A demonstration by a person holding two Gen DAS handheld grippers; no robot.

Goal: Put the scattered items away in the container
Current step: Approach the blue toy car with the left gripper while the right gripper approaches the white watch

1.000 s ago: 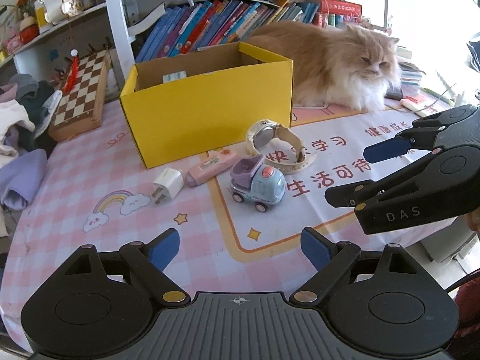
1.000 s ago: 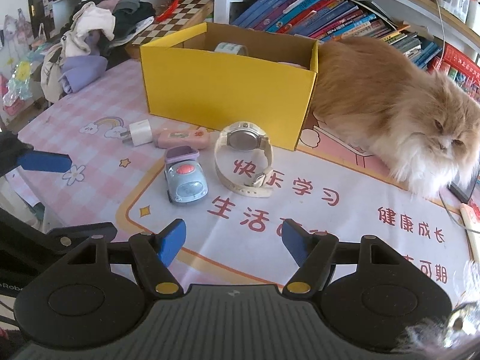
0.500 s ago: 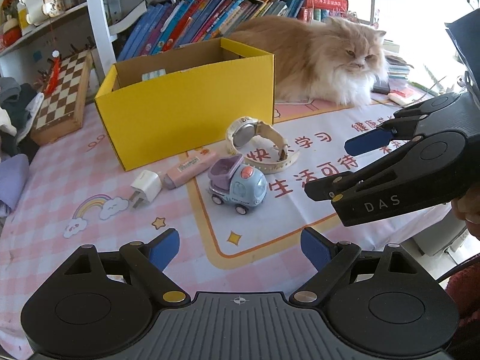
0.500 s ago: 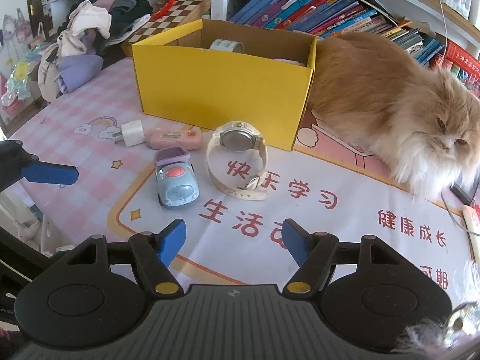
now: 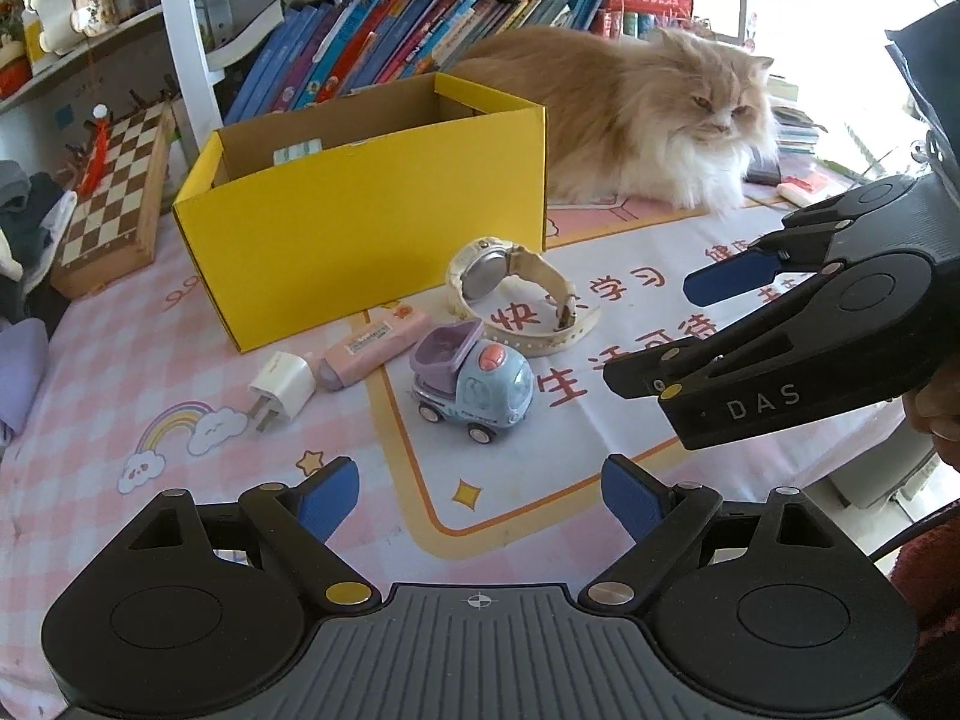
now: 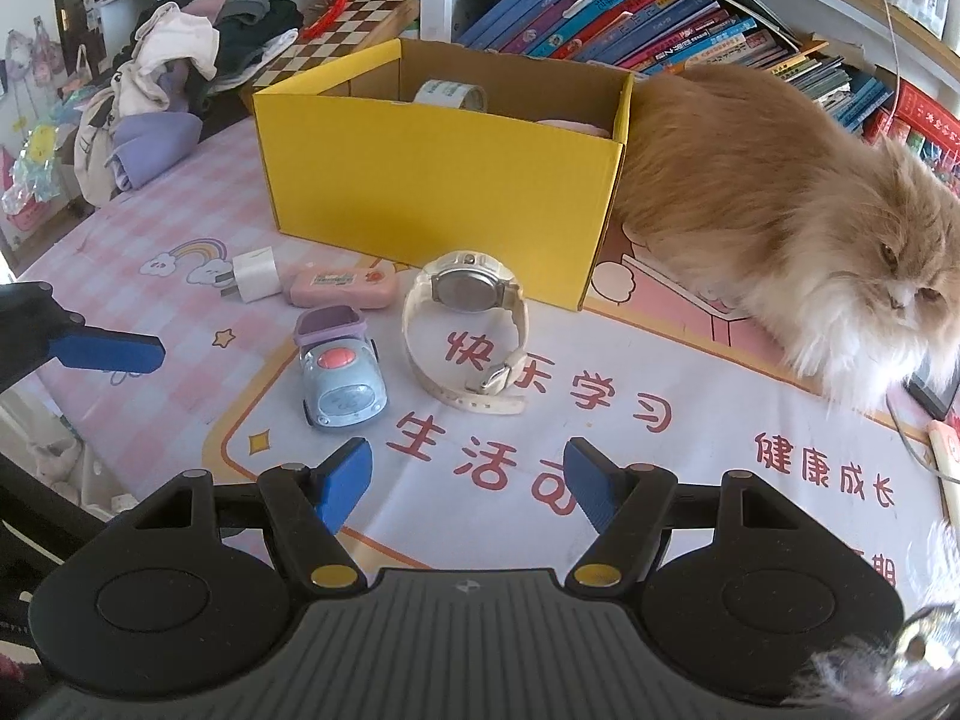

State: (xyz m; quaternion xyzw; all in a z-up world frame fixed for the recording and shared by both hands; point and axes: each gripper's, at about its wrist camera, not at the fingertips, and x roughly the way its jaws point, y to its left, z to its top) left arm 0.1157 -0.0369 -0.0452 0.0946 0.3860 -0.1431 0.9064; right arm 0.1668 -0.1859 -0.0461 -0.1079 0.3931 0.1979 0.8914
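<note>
Nearest, the left gripper [image 5: 480, 501] and right gripper [image 6: 468, 483] are both hovering over the table mat [image 6: 660, 480] with jaws standing apart and nothing between them. Just in front of the yellow box [image 6: 432, 192], a toy truck [image 6: 339, 375], a cream watch [image 6: 465, 327], a pink eraser [image 6: 342, 288] and a white charger plug [image 6: 255, 275] are lying scattered. Inside the box a tape roll [image 6: 450, 95] is showing, and a fluffy orange cat [image 6: 780, 228] is lounging right against the box's far side.

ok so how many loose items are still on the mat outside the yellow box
4, all in front of the yellow box: white charger plug, pink eraser, toy truck, cream wristwatch. Others may be hidden behind the box or cat.
</note>
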